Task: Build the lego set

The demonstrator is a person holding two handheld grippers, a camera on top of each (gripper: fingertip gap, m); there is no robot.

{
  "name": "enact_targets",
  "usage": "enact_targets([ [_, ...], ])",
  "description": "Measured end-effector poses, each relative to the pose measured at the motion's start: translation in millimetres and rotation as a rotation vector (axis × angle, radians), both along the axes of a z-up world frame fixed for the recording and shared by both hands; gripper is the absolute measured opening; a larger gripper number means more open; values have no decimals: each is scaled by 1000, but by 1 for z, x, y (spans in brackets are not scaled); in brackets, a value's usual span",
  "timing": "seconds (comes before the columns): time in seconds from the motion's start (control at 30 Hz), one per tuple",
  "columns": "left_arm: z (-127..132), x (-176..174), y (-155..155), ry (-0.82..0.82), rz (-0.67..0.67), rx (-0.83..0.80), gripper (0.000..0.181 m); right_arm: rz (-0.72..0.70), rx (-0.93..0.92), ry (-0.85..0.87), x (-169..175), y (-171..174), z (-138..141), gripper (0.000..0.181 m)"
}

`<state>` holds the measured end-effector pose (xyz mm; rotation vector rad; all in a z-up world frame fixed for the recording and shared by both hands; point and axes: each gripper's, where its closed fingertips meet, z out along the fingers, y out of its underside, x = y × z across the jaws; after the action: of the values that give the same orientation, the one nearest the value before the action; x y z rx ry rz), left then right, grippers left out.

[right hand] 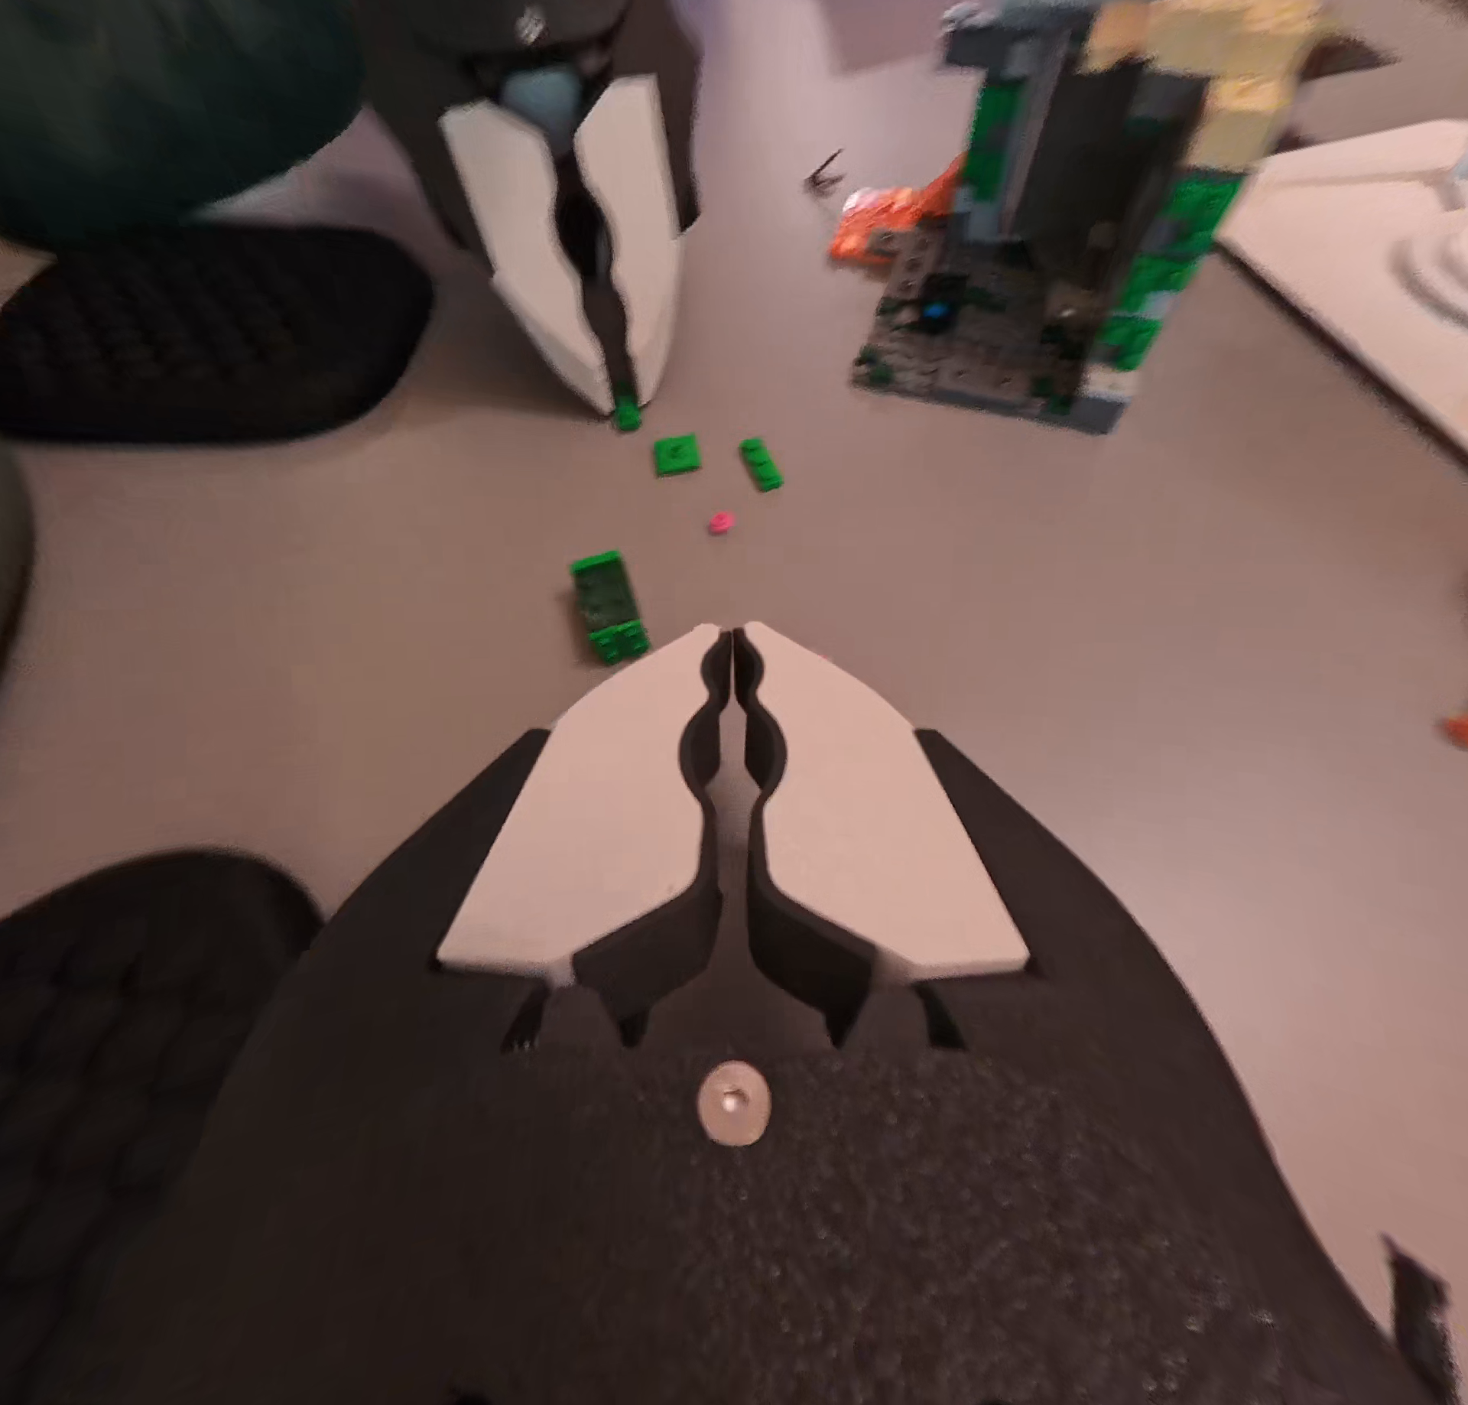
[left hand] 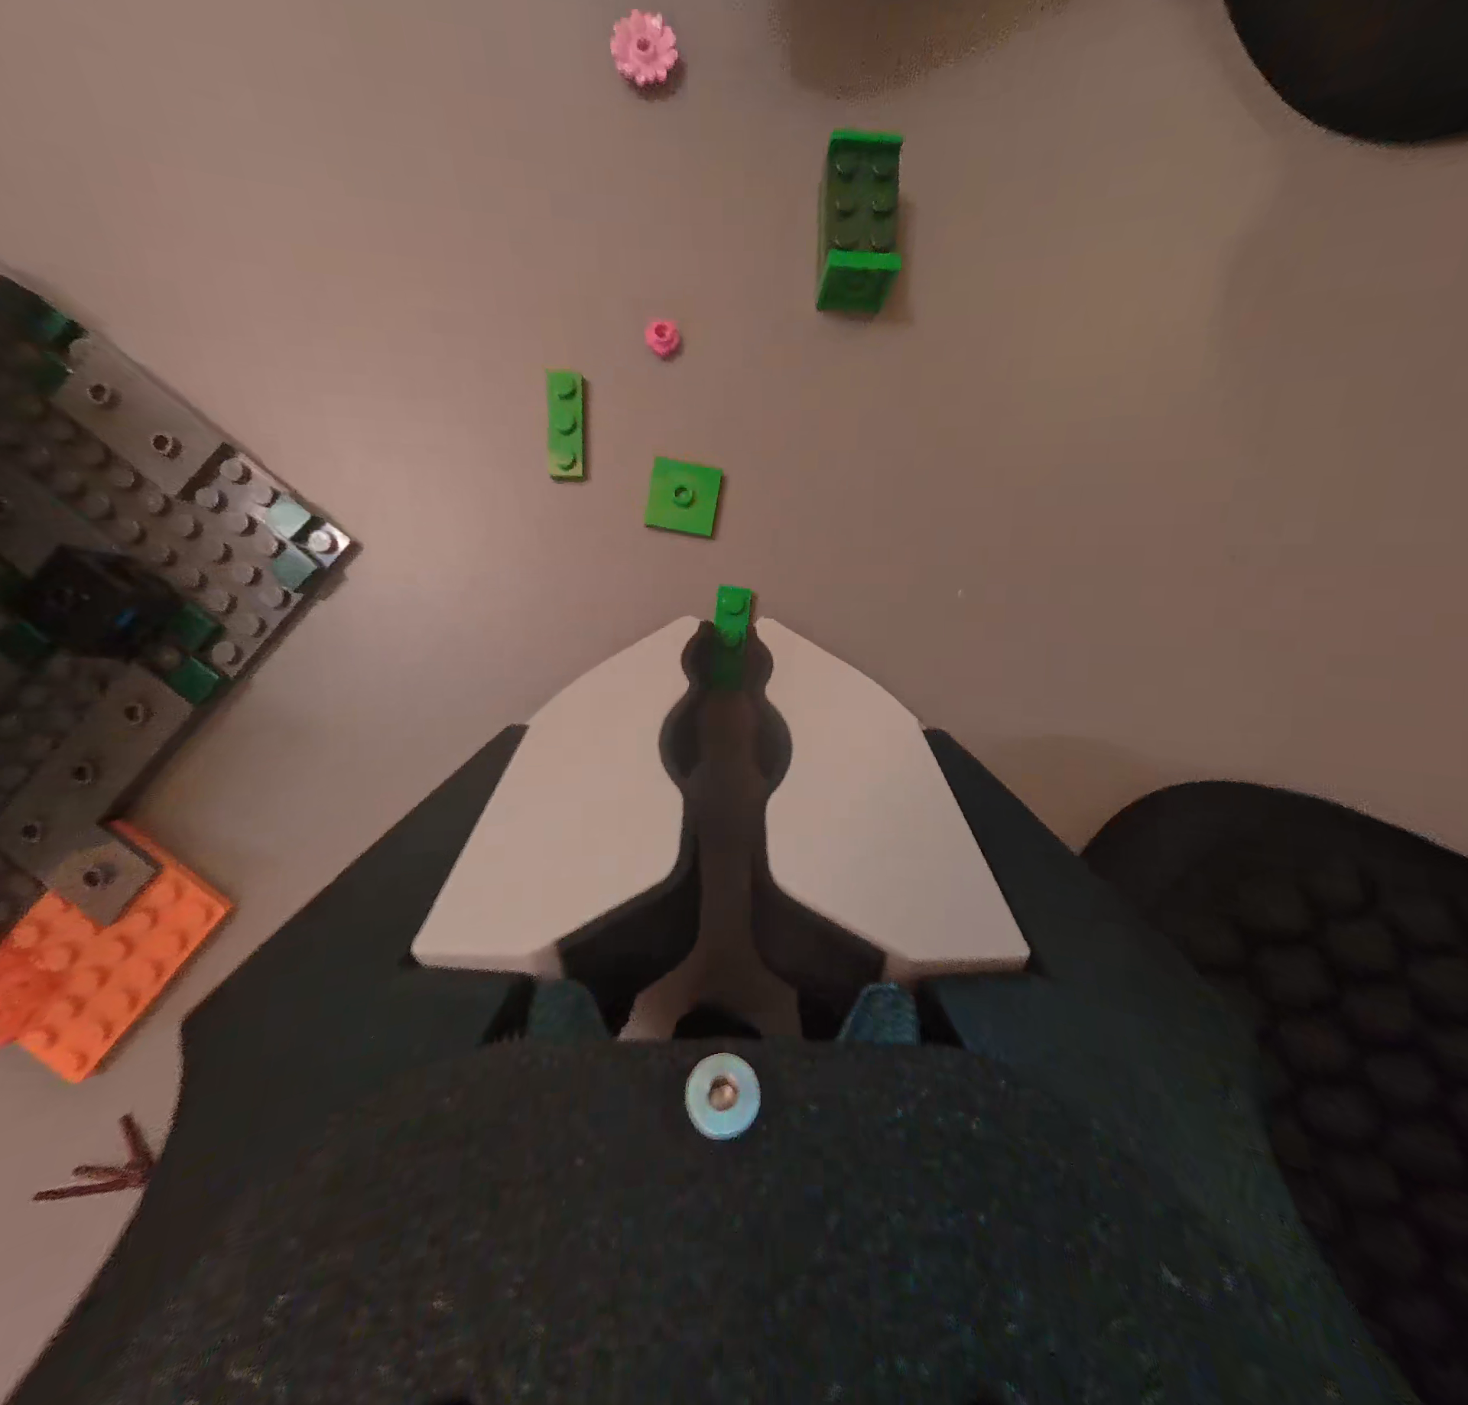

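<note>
- A small narrow green lego plate [left hand: 732,632] sits pinched between the tips of the left tool [left hand: 729,636], just below the middle of the left wrist view; its far end pokes out past the tips, its near end is hidden in the dark gap between the white fingers [left hand: 604,803].
- In the right wrist view the same left tool [right hand: 627,401] stands in the upper middle of the frame, pointing down at the grey tabletop [right hand: 1033,652], with the green plate [right hand: 627,413] at its tips; whether the plate touches the tabletop is hard to tell through the blur.
- The right tool [right hand: 731,636] fills the lower middle of its own view, its jaws drawn nearly together with only a sliver between the tips and nothing held.
- Just beyond the left tool's tips lie a flat green square plate with one centre stud [left hand: 683,495], a green three-stud strip [left hand: 565,425] to its left, and a tiny pink round stud piece [left hand: 662,338] farther up.
- Toward the upper right of the left wrist view lies a green brick assembly with raised ends [left hand: 859,222]; a pink flower-shaped piece [left hand: 645,48] lies near the top.
- The partly built lego set of grey, black and green bricks on an orange base [left hand: 119,612] is cut off by the left edge; in the right wrist view it [right hand: 1056,254] rises as a tower in the upper right, badly blurred, its top tan.
- A black textured pad [left hand: 1311,1009] lies cut off at the lower right.
</note>
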<state>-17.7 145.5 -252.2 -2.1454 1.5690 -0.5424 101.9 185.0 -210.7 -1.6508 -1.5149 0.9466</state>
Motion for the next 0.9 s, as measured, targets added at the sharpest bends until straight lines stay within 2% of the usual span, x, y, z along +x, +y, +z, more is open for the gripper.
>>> enact_targets([
  [0.1,7,10,-1,-39,24,15,7,104,55,-118,1,-20,-20,3],
  [0.2,16,20,-1,-60,34,44,7,133,72,-155,-4,-29,-28,4],
  [0.43,29,43,-1,-115,36,87,7,120,111,-174,-12,-31,-29,2],
  [0.67,34,48,-1,-154,48,103,7,127,128,-176,-21,-36,-29,1],
  [0.9,39,54,0,-192,65,94,7,110,109,-95,-21,-33,-19,2],
])
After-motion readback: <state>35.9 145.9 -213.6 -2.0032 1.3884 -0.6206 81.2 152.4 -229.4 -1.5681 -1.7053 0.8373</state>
